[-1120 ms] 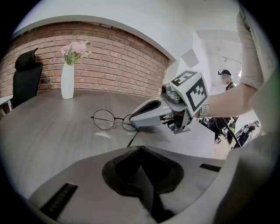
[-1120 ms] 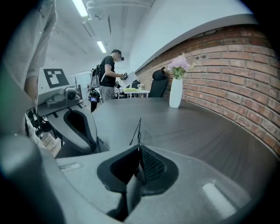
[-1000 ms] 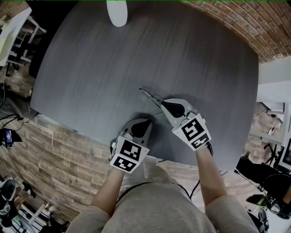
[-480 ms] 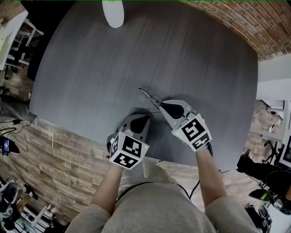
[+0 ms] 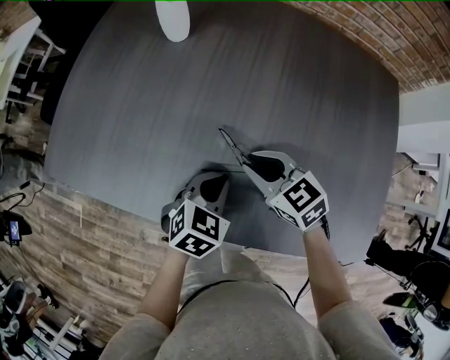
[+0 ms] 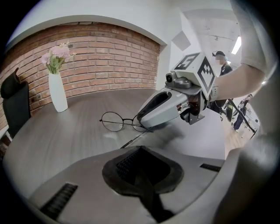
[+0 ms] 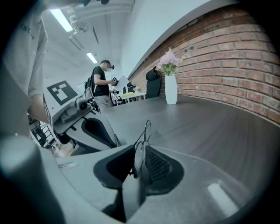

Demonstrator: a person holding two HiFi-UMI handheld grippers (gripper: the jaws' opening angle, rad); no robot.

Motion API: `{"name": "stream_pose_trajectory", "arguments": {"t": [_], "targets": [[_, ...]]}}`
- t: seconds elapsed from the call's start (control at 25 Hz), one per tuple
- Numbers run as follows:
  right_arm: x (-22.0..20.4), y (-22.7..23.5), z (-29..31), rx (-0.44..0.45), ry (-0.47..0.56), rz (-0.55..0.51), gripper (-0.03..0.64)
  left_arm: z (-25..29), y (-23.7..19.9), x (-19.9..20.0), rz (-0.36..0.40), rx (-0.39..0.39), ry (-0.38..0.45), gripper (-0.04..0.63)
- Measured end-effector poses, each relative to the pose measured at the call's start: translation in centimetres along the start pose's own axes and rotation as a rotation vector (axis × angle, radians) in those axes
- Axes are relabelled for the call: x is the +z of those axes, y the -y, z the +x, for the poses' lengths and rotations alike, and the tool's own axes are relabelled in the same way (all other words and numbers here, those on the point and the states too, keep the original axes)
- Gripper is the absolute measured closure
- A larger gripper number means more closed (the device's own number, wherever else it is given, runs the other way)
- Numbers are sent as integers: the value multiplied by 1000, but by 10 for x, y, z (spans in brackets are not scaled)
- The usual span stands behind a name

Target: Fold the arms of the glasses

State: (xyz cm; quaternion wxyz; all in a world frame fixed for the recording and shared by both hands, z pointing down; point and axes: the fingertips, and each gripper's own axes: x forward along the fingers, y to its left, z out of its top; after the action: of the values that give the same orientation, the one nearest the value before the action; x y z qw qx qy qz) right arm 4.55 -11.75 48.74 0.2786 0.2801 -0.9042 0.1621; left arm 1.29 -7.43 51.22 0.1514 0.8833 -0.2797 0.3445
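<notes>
On the table (image 5: 140, 105): we find the glasses (image 5: 232, 145) lying near the front edge, close to us. A white vase (image 5: 173, 18) stands well apart at the far rim.
Right tongs (image 5: 251, 162): clenched on the glasses. In the right gripper view the thin wire frame, at one lens rim, sits between the pads.
Left tongs (image 5: 218, 184): closed on nothing, held low just beside the glasses and pointed toward them.
Open arm (image 6: 135, 139): one thin arm stretches from the frame across the table toward the left tongs, not yet folded. We cannot make out the other arm.
Step in hand: we judge that the frame is being steadied by the right tongs so the left can work on the open arm. The folding itself looks barely begun.
Next move: we think the left tongs must reach the arm's free end and sweep it gently inward across the lenses, while the right tongs keep the frame from sliding or twisting.
</notes>
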Motion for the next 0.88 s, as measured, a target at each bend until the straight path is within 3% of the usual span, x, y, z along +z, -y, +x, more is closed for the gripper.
{"name": "stream_pose_trajectory", "arguments": {"t": [0.4,0.88], "targets": [[7,-10,5,103,39,89,466,0,-5,2,19,7,-1,597],[7,-17,8,134,2,28,449,6,-9,13,60,3,1,597]]}}
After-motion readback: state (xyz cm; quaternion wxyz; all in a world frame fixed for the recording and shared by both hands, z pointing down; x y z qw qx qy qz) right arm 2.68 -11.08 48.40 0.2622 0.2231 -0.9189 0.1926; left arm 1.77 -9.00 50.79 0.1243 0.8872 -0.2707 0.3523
